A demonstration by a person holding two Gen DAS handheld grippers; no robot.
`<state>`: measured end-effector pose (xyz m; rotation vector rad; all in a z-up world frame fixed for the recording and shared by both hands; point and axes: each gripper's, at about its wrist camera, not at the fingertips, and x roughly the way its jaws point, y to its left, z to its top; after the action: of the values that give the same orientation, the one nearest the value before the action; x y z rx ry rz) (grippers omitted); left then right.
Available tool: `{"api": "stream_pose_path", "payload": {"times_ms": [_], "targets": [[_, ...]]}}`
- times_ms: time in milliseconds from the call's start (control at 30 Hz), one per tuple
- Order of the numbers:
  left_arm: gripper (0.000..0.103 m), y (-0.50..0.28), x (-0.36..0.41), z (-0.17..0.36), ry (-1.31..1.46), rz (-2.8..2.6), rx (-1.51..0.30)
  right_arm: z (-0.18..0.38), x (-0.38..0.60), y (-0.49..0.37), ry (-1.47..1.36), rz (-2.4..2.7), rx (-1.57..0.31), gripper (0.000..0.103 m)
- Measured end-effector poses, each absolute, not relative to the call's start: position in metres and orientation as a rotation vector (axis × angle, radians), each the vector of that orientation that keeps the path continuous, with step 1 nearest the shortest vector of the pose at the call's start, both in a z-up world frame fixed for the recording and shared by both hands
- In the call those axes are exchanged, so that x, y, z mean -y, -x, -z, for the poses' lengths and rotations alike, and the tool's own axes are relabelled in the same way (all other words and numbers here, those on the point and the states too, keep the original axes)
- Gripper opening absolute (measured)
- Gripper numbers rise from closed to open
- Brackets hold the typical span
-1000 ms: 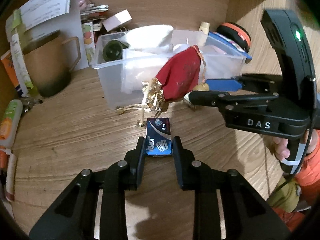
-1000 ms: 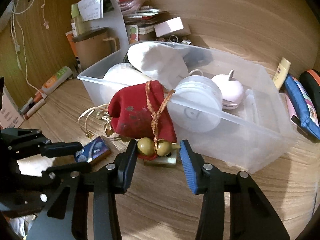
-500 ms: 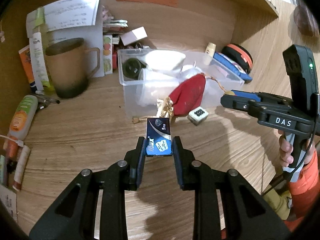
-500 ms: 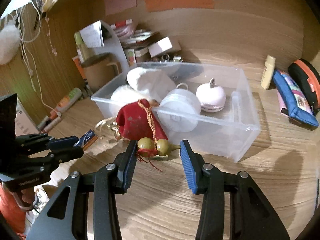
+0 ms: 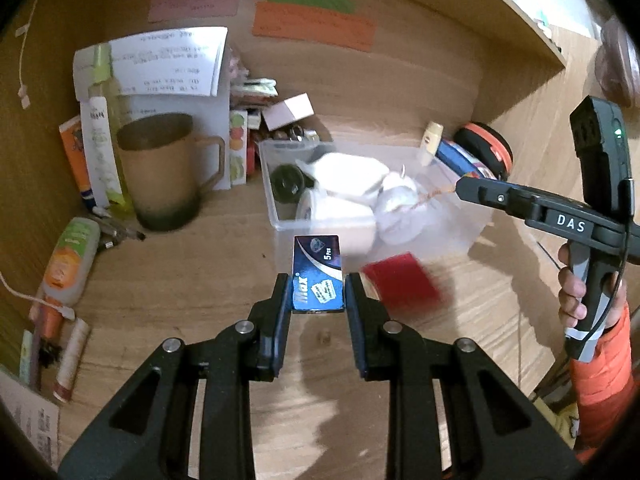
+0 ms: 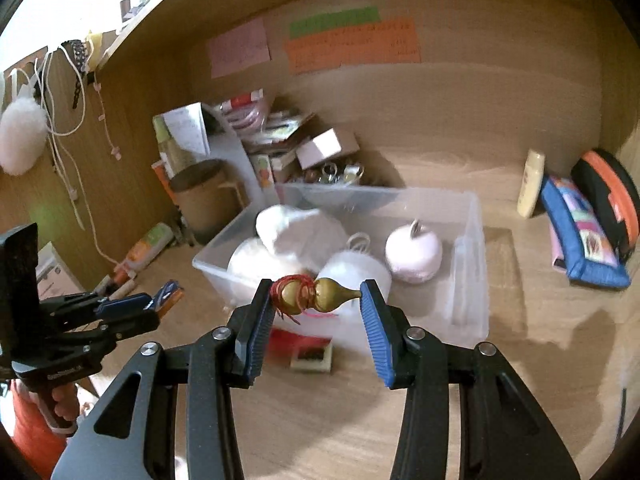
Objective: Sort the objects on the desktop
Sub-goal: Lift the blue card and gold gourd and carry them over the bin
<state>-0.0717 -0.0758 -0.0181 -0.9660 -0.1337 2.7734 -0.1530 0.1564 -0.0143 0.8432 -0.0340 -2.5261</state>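
My left gripper is shut on a small blue "Max" box and holds it above the desk in front of the clear plastic bin. My right gripper is shut on a gold gourd charm with red cord; it also shows in the left wrist view, raised over the bin's right end. The red pouch tied to the charm hangs blurred below, in front of the bin. A die lies on the desk under the right gripper.
The bin holds white round items and a dark disc. A brown mug, papers and tubes stand at the left. A blue pouch, an orange-black case and a small bottle lie at the right.
Both grippers have risen and pulled back from the desk. The right gripper lifted the charm higher, and the red pouch now swings free below it. The left still holds the blue box.
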Motion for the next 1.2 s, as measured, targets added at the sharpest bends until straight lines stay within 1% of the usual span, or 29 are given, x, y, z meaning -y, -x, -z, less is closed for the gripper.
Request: {"api": "stream_pose_path", "payload": {"times_ms": [400,700,867,967,1200], "targets": [[0.026,0.1,0.076,-0.015,0.863,-2.813,0.158,0.007,-0.17,0.187,-0.834,2.575,0.059,0.04],[0.026,0.136,0.051,-0.031,0.834,-2.765,0.121,0.011,-0.193,0.205,-0.853,2.607,0.085,0.04],[0.026,0.161,0.033,-0.027,0.865,-2.711,0.095,0.018,-0.209,0.216,-0.881,2.623,0.111,0.04],[0.026,0.176,0.022,-0.021,0.908,-2.675,0.069,0.022,-0.212,0.223,-0.902,2.628,0.097,0.04],[0.026,0.203,0.003,-0.006,0.982,-2.631,0.017,0.028,-0.195,0.238,-0.94,2.59,-0.017,0.04]]}}
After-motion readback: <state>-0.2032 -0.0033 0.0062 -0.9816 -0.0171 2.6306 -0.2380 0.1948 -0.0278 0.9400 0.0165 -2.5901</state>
